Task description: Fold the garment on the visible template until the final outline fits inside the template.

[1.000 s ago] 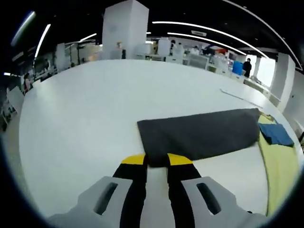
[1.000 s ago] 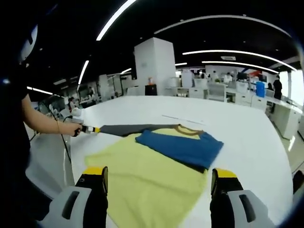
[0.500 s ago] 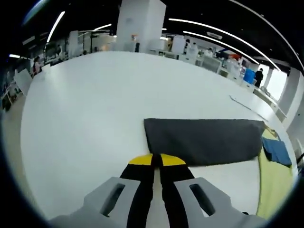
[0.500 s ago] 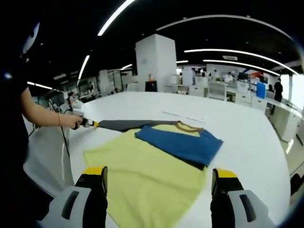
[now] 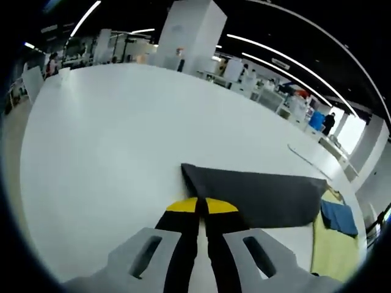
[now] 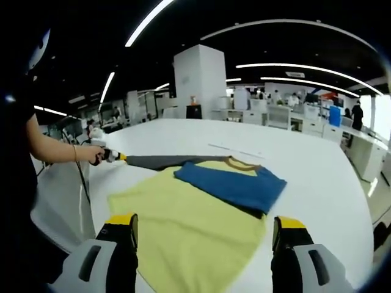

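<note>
Left gripper (image 5: 202,206), jaws clenched on the near edge of the dark grey sleeve (image 5: 253,196), which stretches away across the white table (image 5: 110,134). Right gripper (image 6: 204,235), jaws spread wide and empty, hangs above the yellow garment (image 6: 189,229); a folded blue sleeve (image 6: 232,188) lies just beyond.

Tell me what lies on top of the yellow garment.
A folded blue cloth lies across the yellow garment near its collar end. A dark edge shows beneath the blue cloth's lower side; what else it covers is hidden. The long grey sleeve runs toward the left gripper.
</note>
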Demonstrator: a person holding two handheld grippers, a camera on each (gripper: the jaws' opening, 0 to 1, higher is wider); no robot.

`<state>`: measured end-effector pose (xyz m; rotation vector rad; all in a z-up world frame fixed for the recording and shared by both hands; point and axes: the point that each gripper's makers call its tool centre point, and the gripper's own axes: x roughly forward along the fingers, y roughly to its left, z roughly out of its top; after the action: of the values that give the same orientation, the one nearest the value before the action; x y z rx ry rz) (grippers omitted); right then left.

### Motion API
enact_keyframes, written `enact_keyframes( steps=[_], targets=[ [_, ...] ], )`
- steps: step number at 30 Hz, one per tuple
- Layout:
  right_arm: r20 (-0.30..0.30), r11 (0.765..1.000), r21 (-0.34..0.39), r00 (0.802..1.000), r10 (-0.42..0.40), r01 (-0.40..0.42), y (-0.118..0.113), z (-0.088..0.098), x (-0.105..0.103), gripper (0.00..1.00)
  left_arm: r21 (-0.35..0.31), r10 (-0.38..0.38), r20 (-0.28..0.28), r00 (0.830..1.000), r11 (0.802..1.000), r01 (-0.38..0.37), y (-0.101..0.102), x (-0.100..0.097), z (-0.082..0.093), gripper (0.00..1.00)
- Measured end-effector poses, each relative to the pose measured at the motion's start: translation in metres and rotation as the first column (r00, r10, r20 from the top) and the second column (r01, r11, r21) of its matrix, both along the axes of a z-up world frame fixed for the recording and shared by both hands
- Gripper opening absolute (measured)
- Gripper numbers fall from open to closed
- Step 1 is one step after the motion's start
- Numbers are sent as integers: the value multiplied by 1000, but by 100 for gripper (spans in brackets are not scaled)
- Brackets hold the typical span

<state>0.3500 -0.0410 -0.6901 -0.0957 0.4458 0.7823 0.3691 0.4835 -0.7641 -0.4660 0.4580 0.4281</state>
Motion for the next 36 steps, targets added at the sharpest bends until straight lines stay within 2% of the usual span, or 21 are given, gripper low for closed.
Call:
enact_keyframes(
  steps=[5, 20, 30, 36],
  targets=[
    [-4, 1000, -3, 1000, 1, -1, 0, -1, -1, 91, 6, -13, 24, 1000, 1000, 13, -8, 8, 11, 0],
    [-12, 1000, 1, 1000, 9, -9, 1, -2, -6, 91, 40, -124, 73, 990, 992, 121, -46, 38, 35, 0],
    [-11, 1000, 4, 1000, 15, -15, 2, -1, -8, 91, 44, -192, 105, 976, 981, 188, -68, 53, 48, 0],
    [-13, 1000, -6, 1000, 9, -9, 1, -3, -8, 91, 29, -236, 149, 960, 972, 234, -84, 66, 56, 0]
  ],
)
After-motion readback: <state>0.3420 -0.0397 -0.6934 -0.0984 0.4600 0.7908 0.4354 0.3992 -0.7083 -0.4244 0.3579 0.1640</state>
